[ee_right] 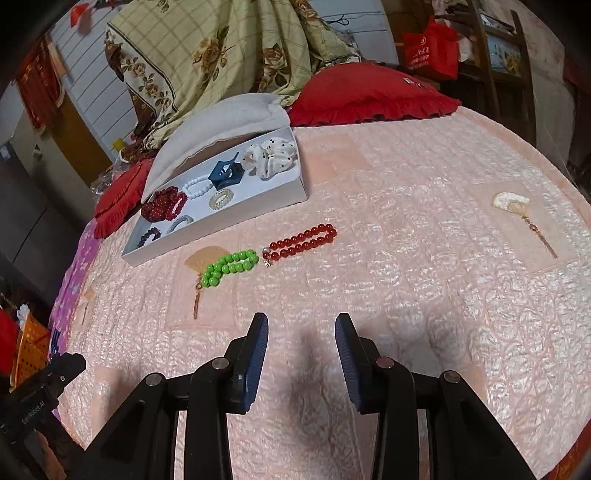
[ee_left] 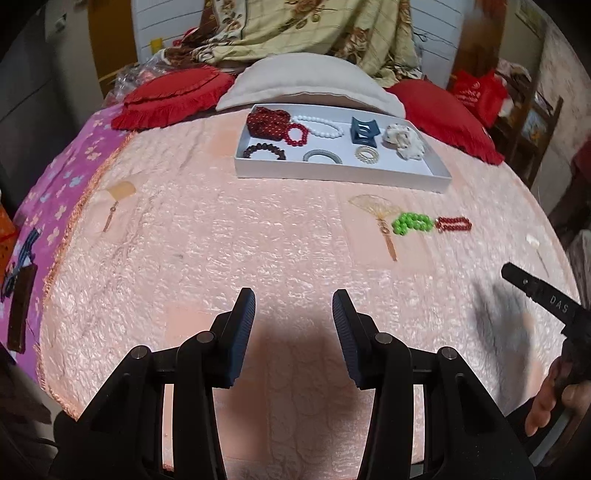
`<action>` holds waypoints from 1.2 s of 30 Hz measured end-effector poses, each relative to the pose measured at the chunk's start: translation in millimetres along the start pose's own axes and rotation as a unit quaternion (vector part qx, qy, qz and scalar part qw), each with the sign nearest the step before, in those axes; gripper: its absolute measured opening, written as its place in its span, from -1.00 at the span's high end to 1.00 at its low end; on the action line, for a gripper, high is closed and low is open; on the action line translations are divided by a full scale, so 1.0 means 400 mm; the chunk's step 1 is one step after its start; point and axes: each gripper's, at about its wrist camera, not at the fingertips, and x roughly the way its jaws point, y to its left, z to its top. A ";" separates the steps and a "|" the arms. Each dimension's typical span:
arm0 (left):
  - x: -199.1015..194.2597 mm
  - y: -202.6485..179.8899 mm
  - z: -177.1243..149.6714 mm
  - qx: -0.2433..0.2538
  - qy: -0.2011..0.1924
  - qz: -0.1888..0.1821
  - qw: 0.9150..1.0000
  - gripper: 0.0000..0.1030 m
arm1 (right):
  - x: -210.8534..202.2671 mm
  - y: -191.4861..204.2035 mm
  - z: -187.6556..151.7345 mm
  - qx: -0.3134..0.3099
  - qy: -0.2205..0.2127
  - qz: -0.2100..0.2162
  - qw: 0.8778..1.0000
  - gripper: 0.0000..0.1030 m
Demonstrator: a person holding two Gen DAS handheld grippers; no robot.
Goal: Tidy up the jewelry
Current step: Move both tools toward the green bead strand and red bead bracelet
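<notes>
A white tray (ee_left: 332, 171) (ee_right: 236, 218) at the far side of the pink bedspread holds several bead bracelets, a blue hair claw (ee_left: 364, 133) and a spotted scrunchie (ee_left: 404, 142). On the bedspread lie a green bead bracelet (ee_left: 412, 222) (ee_right: 231, 267), a red bead bracelet (ee_left: 453, 224) (ee_right: 303, 242) and a gold fan earring (ee_left: 373, 212) (ee_right: 201, 267). Another fan earring (ee_right: 517, 206) lies far right, a third (ee_left: 118, 195) far left. My left gripper (ee_left: 293, 308) is open and empty above the bedspread. My right gripper (ee_right: 301, 332) is open and empty, short of the loose bracelets.
A beige pillow (ee_left: 306, 81) and red cushions (ee_left: 173, 96) (ee_right: 369, 96) lie behind the tray. A floral blanket (ee_left: 306, 29) is heaped at the back. The bed's left edge has a purple sheet (ee_left: 55, 192). The right gripper's body (ee_left: 546, 299) shows at the left view's right edge.
</notes>
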 end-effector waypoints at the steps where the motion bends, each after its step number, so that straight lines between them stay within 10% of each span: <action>1: -0.004 -0.006 -0.001 0.004 -0.004 0.003 1.000 0.17 | -0.003 0.004 -0.004 -0.004 -0.002 -0.003 1.000 0.30; 26: 0.037 -0.093 -0.016 0.053 0.021 0.050 0.997 0.17 | 0.040 -0.023 -0.024 -0.012 0.005 -0.010 1.000 0.29; 36: 0.080 -0.085 -0.007 0.033 0.033 0.044 0.998 0.17 | 0.157 -0.039 0.098 -0.040 0.016 -0.027 0.999 0.29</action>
